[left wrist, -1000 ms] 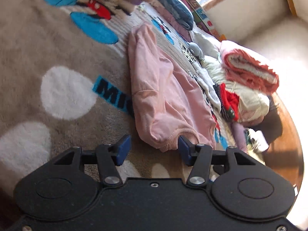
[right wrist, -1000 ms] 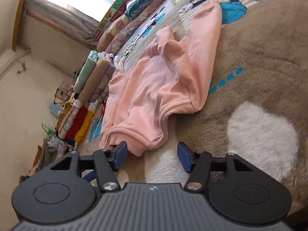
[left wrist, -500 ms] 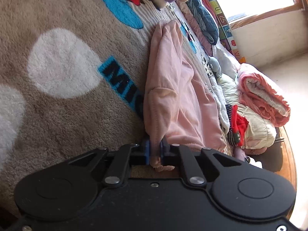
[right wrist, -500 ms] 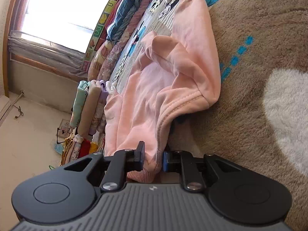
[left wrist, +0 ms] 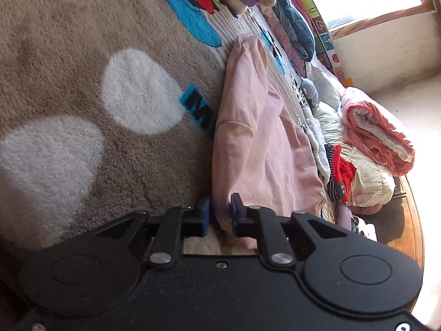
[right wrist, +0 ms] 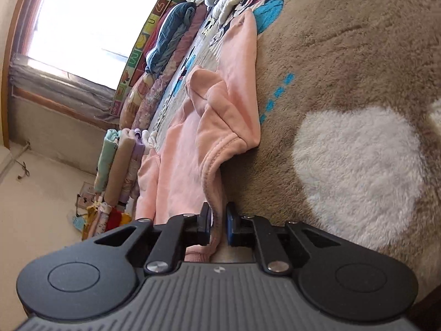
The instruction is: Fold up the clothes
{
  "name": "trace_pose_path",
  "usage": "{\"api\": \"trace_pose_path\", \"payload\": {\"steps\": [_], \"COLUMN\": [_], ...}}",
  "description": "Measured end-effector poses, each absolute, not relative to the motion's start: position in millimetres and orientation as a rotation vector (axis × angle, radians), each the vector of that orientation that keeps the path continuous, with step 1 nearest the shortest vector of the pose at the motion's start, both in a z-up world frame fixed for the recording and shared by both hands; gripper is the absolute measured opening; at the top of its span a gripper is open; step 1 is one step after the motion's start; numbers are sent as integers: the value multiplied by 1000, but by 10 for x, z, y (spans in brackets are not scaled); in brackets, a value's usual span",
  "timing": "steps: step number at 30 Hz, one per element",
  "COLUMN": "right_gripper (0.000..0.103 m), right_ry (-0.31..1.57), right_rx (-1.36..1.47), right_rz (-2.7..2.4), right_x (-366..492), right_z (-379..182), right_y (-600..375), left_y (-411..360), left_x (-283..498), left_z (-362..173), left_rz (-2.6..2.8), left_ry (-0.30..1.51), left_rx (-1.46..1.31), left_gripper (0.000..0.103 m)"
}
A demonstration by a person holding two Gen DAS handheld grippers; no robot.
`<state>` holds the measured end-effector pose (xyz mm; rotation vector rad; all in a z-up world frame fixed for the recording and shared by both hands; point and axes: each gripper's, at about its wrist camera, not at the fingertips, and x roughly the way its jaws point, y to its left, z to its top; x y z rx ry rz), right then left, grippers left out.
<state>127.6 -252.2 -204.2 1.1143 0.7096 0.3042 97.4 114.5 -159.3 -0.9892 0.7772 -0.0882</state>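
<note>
A pink sweatshirt lies on a brown cartoon-print blanket, its sleeves folded in over the body. My left gripper is shut on the sweatshirt's ribbed hem at one corner. In the right wrist view the sweatshirt runs away from me, and my right gripper is shut on the hem at the other corner. Both corners are lifted slightly off the blanket.
Unfolded clothes lie in a pile beside the sweatshirt, with a coral-and-white bundle on top. A stack of folded clothes stands on the other side. Rolled bedding runs along the far edge under the window.
Both grippers moved in onto the hem and closed on it. Since then both have raised the hem corners a little and turned further on their sides.
</note>
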Motion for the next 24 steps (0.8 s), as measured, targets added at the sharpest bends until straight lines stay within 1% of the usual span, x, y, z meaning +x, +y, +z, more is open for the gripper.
{"api": "trace_pose_path", "payload": {"steps": [1,3,4,5,7,8,10,11,12,13,16,18,19,21,24], "right_gripper": [21,21,20,17,9,7,7,6,3,2,3,4,4,7,14], "right_ry": [709,722,725,728,715,706,687,727,742,735,725,727,720,705,668], "right_rx": [1107,1032,986,940,842,821,782,759,755,746,718,782,799,832,818], "right_rz": [306,309,310,309,286,285,285,273,277,280,278,281,276,264,202], "right_x": [1271,1280,1294,1308,1306,1293,1267,1290,1282,1255,1184,1165,1134,1070,932], "right_z": [-2032,-1975,-1941,-1909,-1797,-1761,-1689,-1744,-1824,-1833,-1802,-1837,-1838,-1839,-1772], "right_y": [-2497,-2392,-2333,-2274,-2230,-2268,-2349,-2361,-2389,-2403,-2408,-2487,-2528,-2610,-2707], "left_y": [1122,1075,1052,1046,1083,1091,1045,1025,1041,1075,1143,1200,1220,1240,1319], "left_x": [982,997,1005,988,891,852,835,854,845,830,800,756,737,706,617], "left_z": [-1591,-1587,-1585,-1556,-1430,-1383,-1405,-1528,-1623,-1644,-1589,-1583,-1571,-1528,-1467], "left_rz": [-83,-74,-69,-64,-61,-70,-63,-44,-36,-39,-28,-22,-17,-1,29], "left_ry": [775,771,769,759,713,702,743,787,798,792,797,790,785,774,742], "left_rx": [-979,-958,-947,-932,-901,-880,-808,-802,-822,-844,-849,-877,-886,-890,-907], "left_gripper": [18,18,16,6,6,6,6,6,10,11,13,14,15,20,25]}}
